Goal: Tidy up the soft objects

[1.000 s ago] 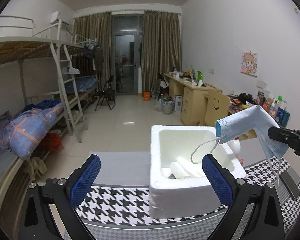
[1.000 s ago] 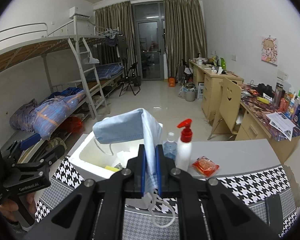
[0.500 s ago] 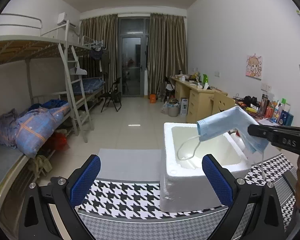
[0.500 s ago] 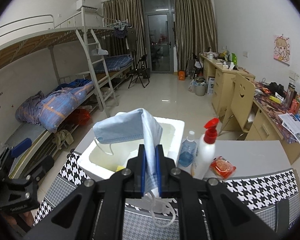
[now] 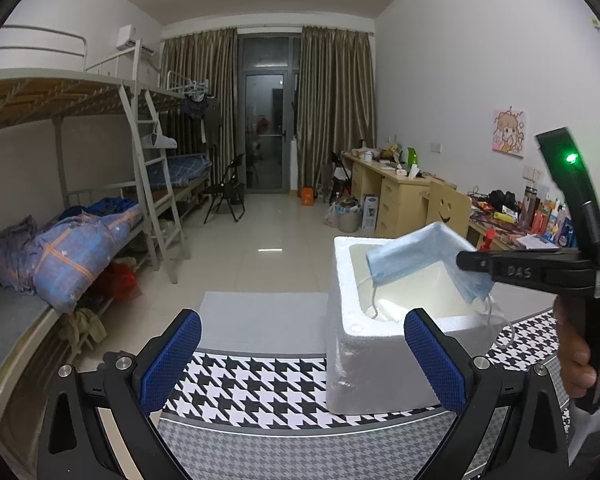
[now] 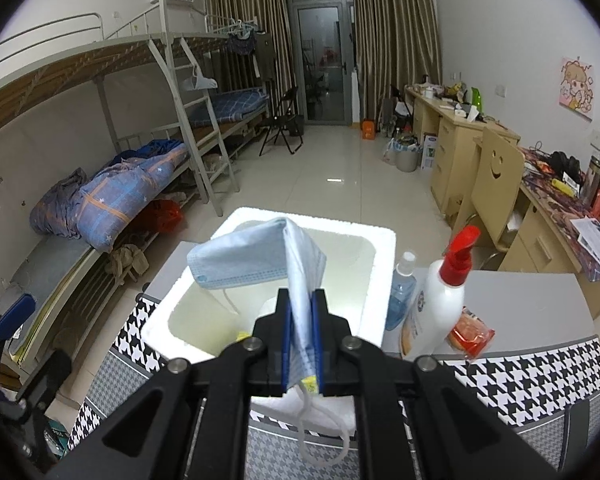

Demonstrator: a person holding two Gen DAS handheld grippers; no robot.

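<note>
My right gripper (image 6: 301,300) is shut on a light blue face mask (image 6: 252,258) and holds it above the open white foam box (image 6: 168,304). The mask droops over the box's opening, its ear loops hanging. In the left wrist view the mask (image 5: 412,254) hangs from the right gripper (image 5: 466,260) over the box (image 5: 364,360). My left gripper (image 5: 302,350) is open and empty, low and to the left of the box, above the houndstooth cloth (image 5: 252,384). White items lie inside the box, partly hidden.
A white spray bottle with a red pump (image 6: 440,300), a blue-liquid bottle (image 6: 402,288) and a red packet (image 6: 470,336) stand on the table right of the box. A bunk bed (image 5: 60,240) is at left, desks (image 5: 396,196) at right.
The right gripper has carried the mask leftward and forward until it hangs over the box's opening. The left gripper has drifted left, away from the box, still open.
</note>
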